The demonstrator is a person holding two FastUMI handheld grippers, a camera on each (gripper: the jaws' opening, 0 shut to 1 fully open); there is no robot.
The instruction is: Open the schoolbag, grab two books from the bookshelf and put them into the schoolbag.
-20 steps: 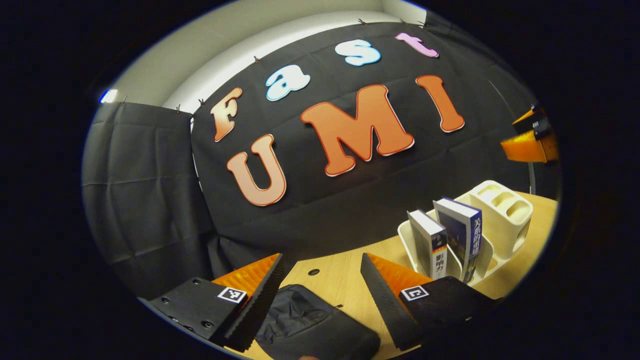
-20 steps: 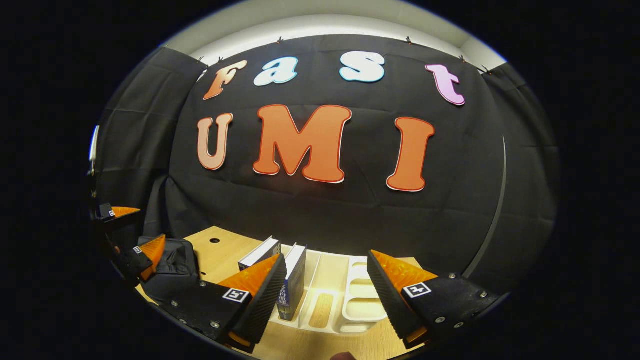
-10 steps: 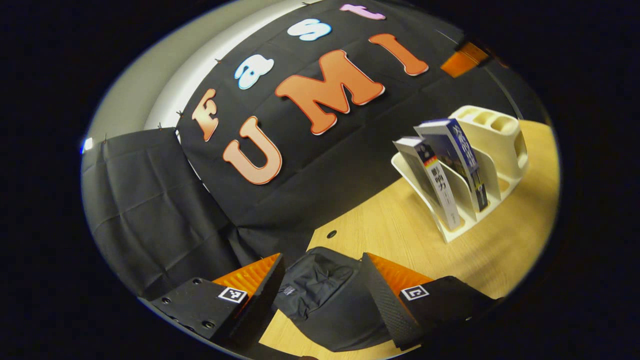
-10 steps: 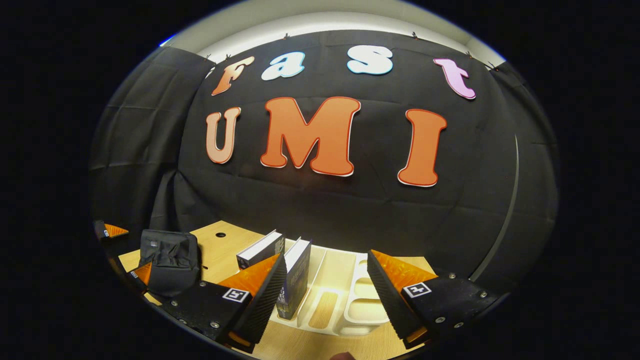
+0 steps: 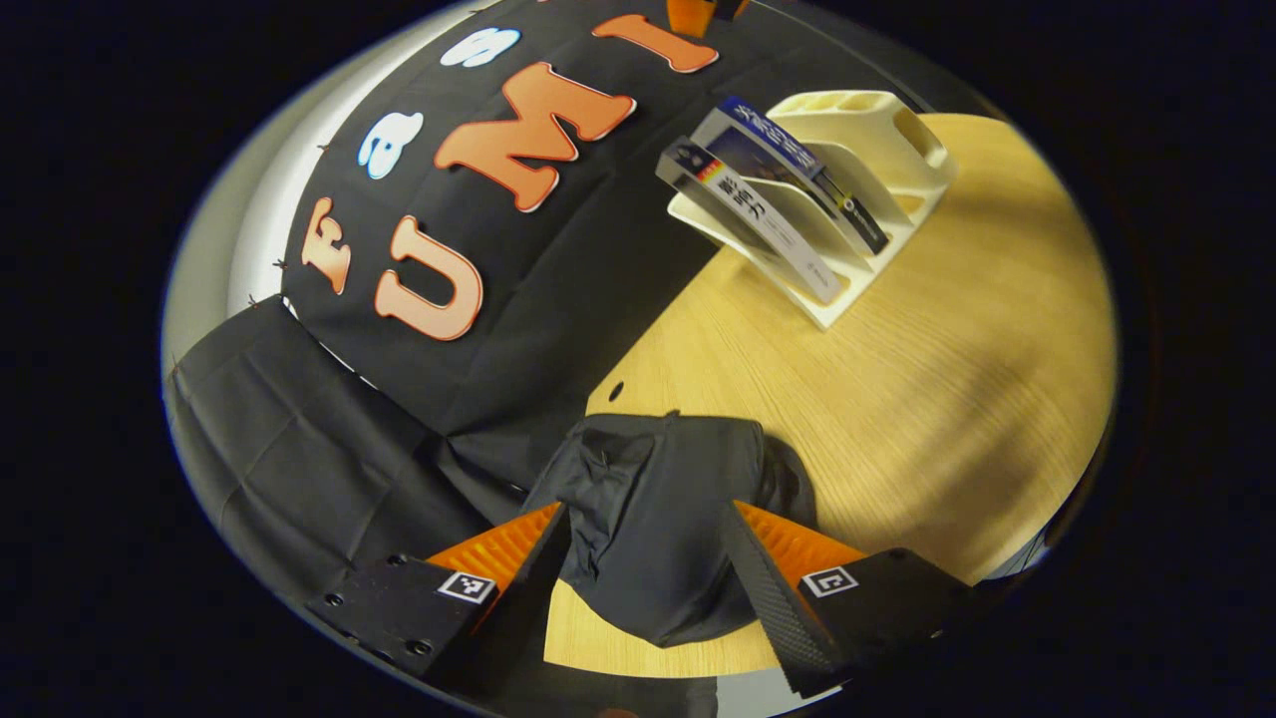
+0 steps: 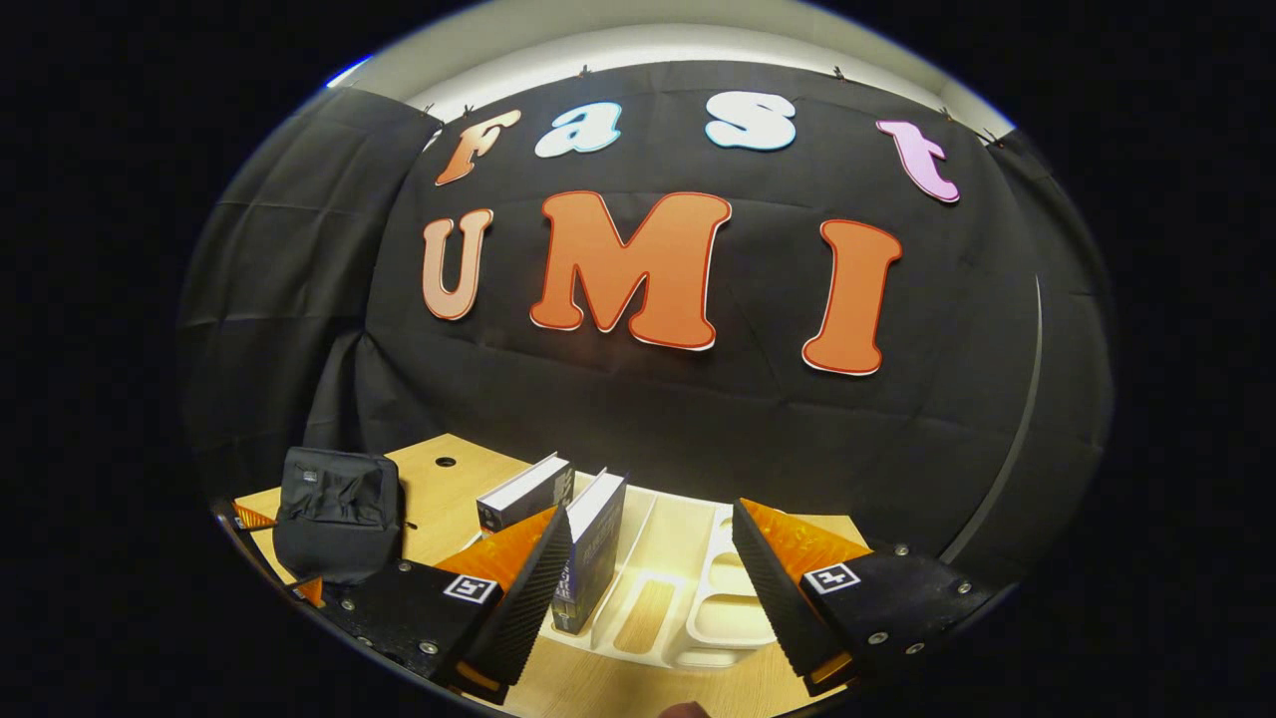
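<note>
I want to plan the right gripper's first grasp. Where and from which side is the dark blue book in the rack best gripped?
Probably the dark blue book at its top edge, from above. It stands nearly upright in the white rack, whose dividers cover its lower part. The right gripper is open just before it.

The left hand-held gripper [image 5: 646,558] has been tipped downward and rolled since a second ago, so that far more of the table [image 5: 957,379] is seen. The schoolbag [image 5: 658,519] is now framed between its spread fingers, and the bookshelf [image 5: 847,189] has been carried from 4 o'clock up to 1 o'clock. In the right gripper view, the schoolbag [image 6: 337,514] is now seen whole.
</note>
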